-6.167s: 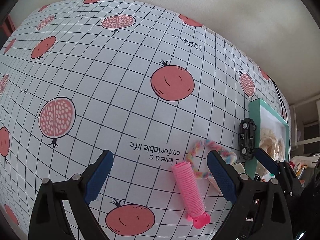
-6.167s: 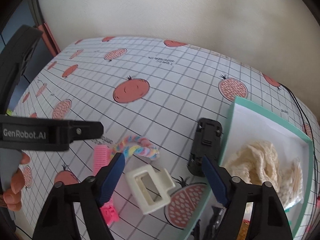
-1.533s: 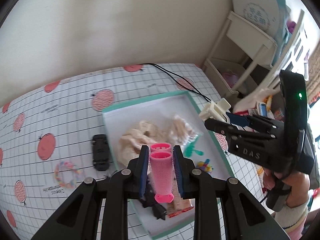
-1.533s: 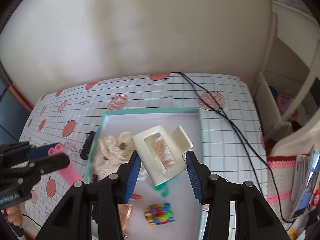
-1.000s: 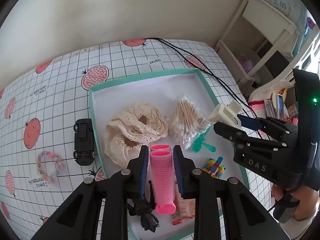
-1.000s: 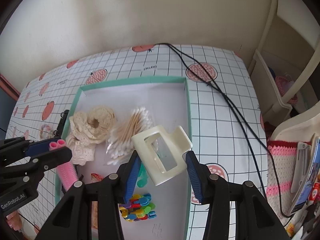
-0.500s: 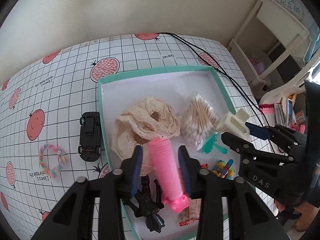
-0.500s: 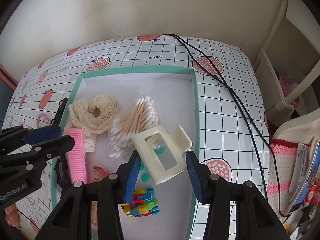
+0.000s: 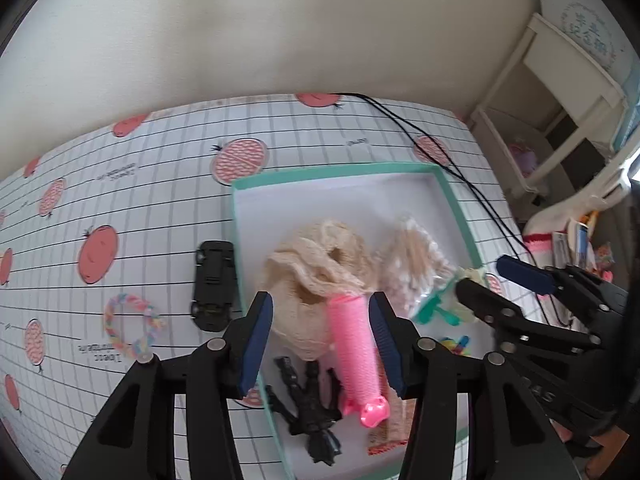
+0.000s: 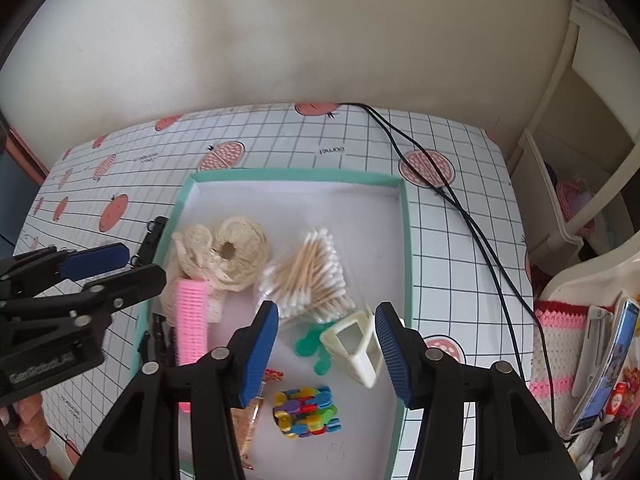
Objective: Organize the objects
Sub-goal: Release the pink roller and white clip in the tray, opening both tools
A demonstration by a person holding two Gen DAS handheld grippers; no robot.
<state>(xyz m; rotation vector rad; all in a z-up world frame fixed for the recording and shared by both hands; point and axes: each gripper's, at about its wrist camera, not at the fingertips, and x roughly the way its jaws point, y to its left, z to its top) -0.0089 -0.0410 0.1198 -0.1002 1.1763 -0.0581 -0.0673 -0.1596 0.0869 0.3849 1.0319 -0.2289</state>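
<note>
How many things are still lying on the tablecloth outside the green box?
2: a black toy car right beside the box, and a rainbow hair tie further out. The grippers may hide more.

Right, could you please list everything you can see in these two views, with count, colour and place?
tray: one, teal rim, white floor, on the tablecloth
hair roller: one, pink, in the tray's left part
claw clip: one, cream, in the tray between the right gripper's fingers
lace scrunchie: one, cream, in the tray
cotton swabs: one bagged bundle, in the tray
small clips: one multicoloured cluster, near the tray's front
black figure: one, in the tray's front left corner
toy car: one, black, on the cloth left of the tray
hair tie: one, pastel, left of the car
cable: black, right of the tray
left gripper: open
right gripper: open
</note>
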